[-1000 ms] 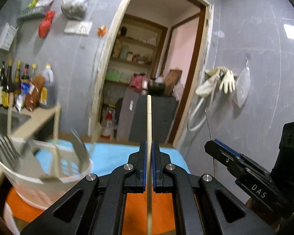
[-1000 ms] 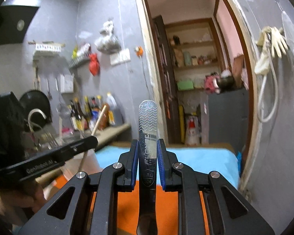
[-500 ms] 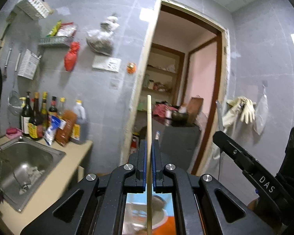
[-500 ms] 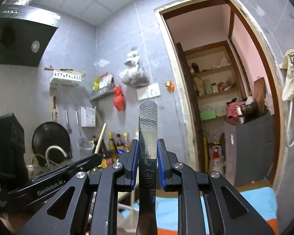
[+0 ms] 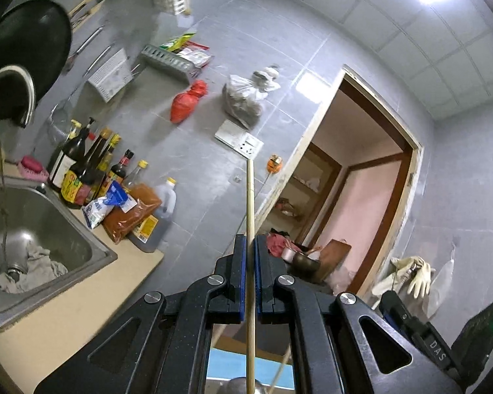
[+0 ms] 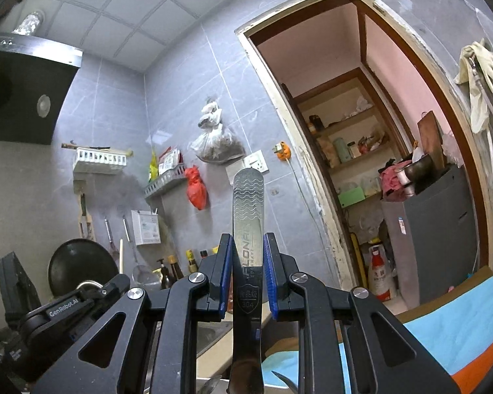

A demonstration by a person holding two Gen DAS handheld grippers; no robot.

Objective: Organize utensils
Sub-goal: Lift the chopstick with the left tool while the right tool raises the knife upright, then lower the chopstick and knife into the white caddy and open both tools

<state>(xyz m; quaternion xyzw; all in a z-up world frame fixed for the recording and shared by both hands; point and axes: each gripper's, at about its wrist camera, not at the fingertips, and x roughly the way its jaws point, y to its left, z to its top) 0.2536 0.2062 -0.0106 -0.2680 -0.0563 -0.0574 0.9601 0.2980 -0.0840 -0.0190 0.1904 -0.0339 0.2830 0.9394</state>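
My left claw (image 5: 250, 246) is pinched tight on a thin wooden chopstick (image 5: 249, 203), which runs straight up between the blue pads and ends in free air in front of the grey tiled wall (image 5: 194, 151). My right claw (image 6: 248, 256) grips the flat steel handle (image 6: 248, 210) of a utensil; the pads sit against both of its edges and its rounded end stands clear above the fingertips. I cannot see the working end of either piece.

Both claws point slightly upward into open space. On my left side the sink (image 5: 46, 223) is set into the tan table (image 5: 82, 298), its rim close to the table's front edge, with sauce bottles (image 5: 82, 170) crowding the back against the wall. The doorway (image 6: 361, 151) lies ahead to the right. A blue cloth (image 6: 457, 321) shows low on the right, its edge near the right claw's frame.
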